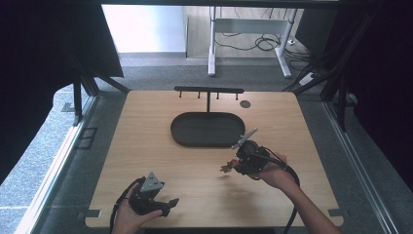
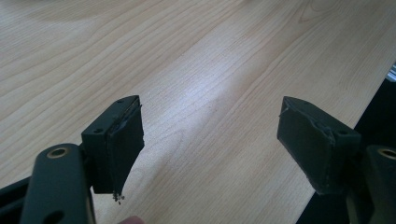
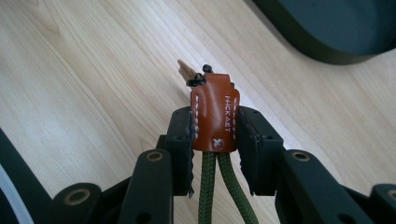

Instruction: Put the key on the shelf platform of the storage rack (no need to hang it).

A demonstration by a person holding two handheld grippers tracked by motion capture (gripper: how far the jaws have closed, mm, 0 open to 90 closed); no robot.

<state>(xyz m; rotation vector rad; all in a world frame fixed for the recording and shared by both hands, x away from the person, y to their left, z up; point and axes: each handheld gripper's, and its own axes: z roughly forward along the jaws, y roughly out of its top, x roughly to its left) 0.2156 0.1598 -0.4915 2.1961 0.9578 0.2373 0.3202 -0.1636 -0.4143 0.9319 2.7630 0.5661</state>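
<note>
My right gripper [image 3: 215, 133] is shut on a brown leather key fob [image 3: 214, 116] with white stitching and a green cord [image 3: 215, 191] hanging from it; a small black ring sits at the fob's far end. In the high view the right gripper [image 1: 233, 165] holds the fob [image 1: 227, 167] just above the table, right of centre. My left gripper [image 1: 170, 204] rests near the front edge, open. Its black pads [image 2: 119, 144] stand wide apart with bare wood between them.
A black oval tray [image 1: 208, 129] lies at the table's middle back, with a black T-shaped hook rack [image 1: 208, 90] standing behind it. A small dark disc [image 1: 245, 104] lies at the back right. The wooden table [image 1: 146, 146] ends close to the left gripper.
</note>
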